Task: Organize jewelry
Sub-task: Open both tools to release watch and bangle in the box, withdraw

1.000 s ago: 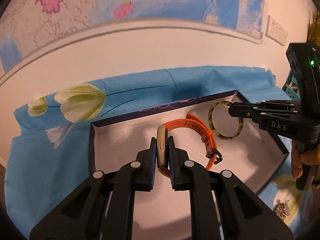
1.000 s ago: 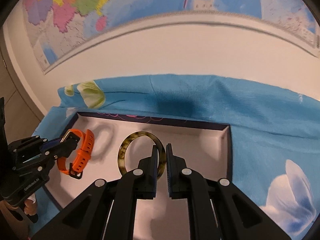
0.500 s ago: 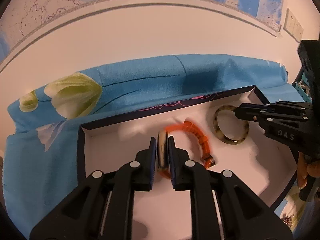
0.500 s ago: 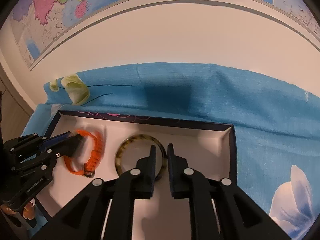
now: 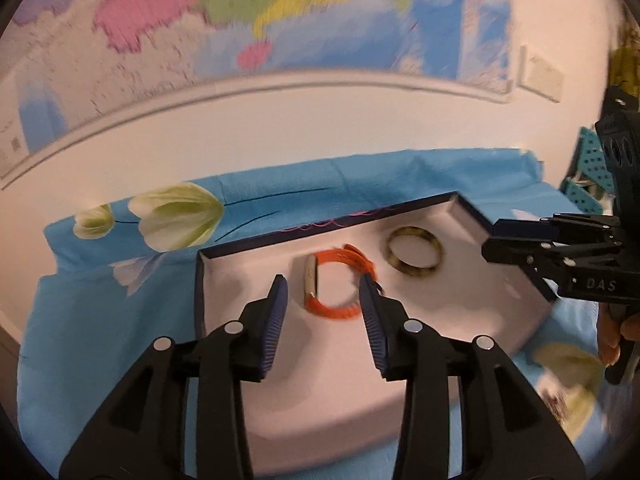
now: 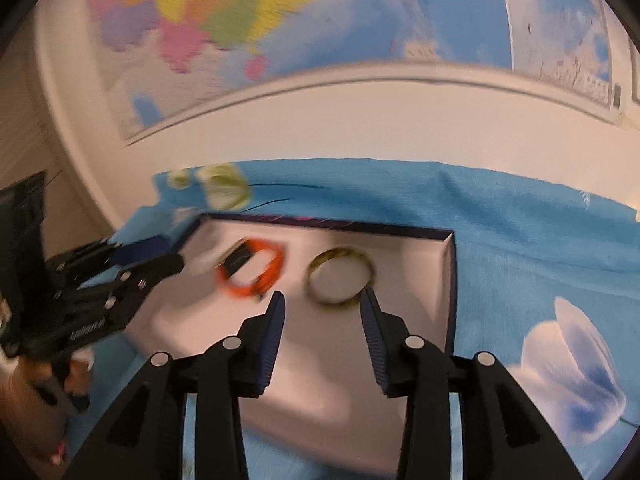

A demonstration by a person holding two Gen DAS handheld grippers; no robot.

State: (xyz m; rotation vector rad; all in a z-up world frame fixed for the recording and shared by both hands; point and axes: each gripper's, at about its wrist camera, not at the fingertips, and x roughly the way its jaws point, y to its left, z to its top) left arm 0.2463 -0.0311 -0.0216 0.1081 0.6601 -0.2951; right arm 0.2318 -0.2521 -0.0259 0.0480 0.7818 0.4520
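Observation:
An orange watch (image 5: pixel 334 286) lies in the white box (image 5: pixel 400 368) with dark rim, and shows in the right wrist view (image 6: pixel 250 272) too. A tortoiseshell bangle (image 5: pixel 415 252) lies right of it, also seen in the right wrist view (image 6: pixel 340 282). My left gripper (image 5: pixel 322 300) is open, just behind the watch, holding nothing. My right gripper (image 6: pixel 322 316) is open, just behind the bangle, empty. Each gripper shows in the other's view: the right one (image 5: pixel 496 240) at the box's right edge, the left one (image 6: pixel 160 256) at its left edge.
The box sits on a blue cloth with white flowers (image 6: pixel 540 240). A wall with a coloured map (image 5: pixel 280 20) stands behind. A small pile of silvery jewelry (image 5: pixel 556 396) lies on the cloth at the right. Teal perforated bins (image 5: pixel 588 176) stand at the far right.
Both grippers have opened, released the watch and the bangle into the box, and pulled back and up. The watch and bangle now lie on the box floor.

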